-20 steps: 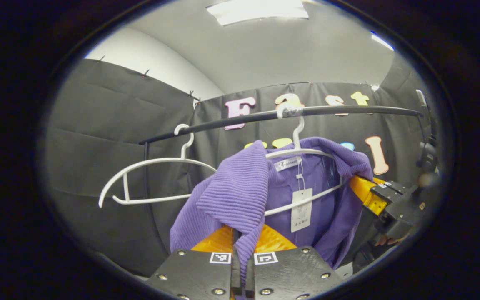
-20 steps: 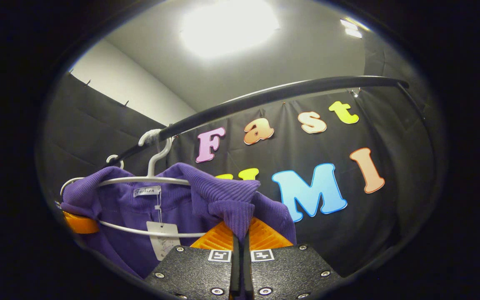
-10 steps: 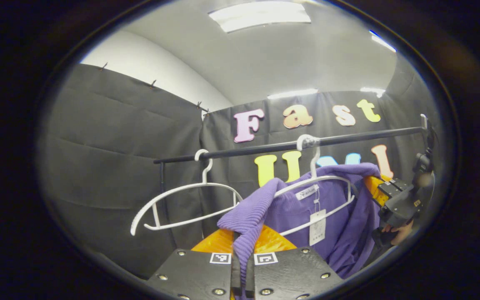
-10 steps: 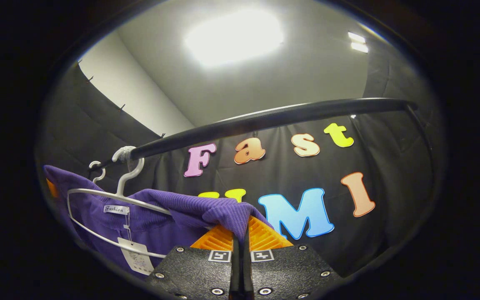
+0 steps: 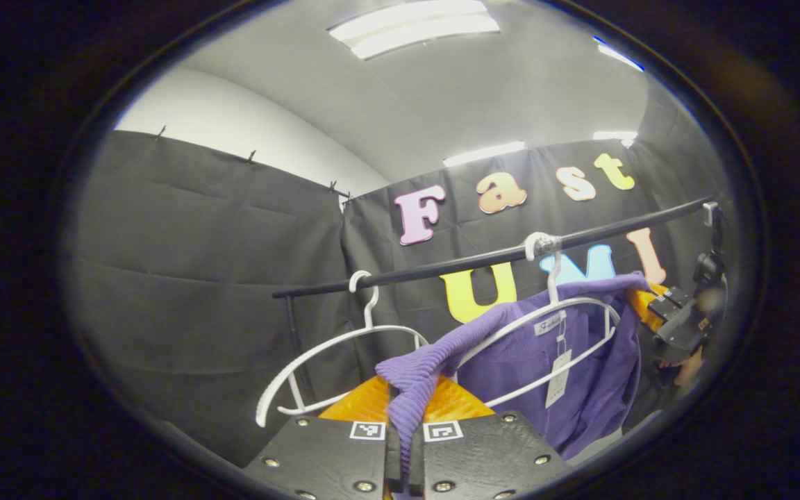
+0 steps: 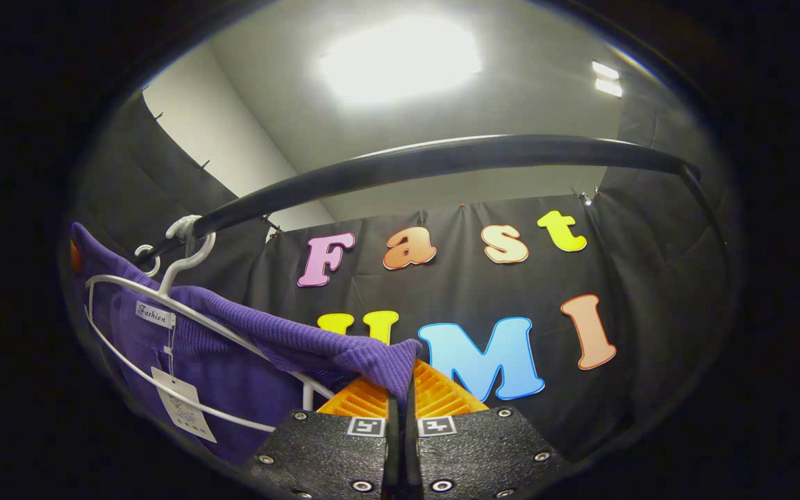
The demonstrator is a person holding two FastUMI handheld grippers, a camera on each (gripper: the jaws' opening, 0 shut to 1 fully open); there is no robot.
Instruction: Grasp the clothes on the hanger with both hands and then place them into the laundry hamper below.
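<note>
A purple ribbed knit garment hangs on a white hanger from the black rail. My left gripper is shut on the garment's stretched left shoulder. In the right gripper view the same purple garment stretches from its white hanger to my right gripper, which is shut on the other shoulder. The right gripper also appears at the far right of the left gripper view, held by a hand. A white tag dangles from the collar.
A second, bare white hanger hangs on the rail left of the garment. The black rail passes close overhead in the right gripper view. Black cloth walls surround the rack; ceiling lights shine above.
Both grippers have pulled outward and back from the hanger, stretching the garment's shoulders sideways. The hanger and rail now sit farther off in the left gripper view.
</note>
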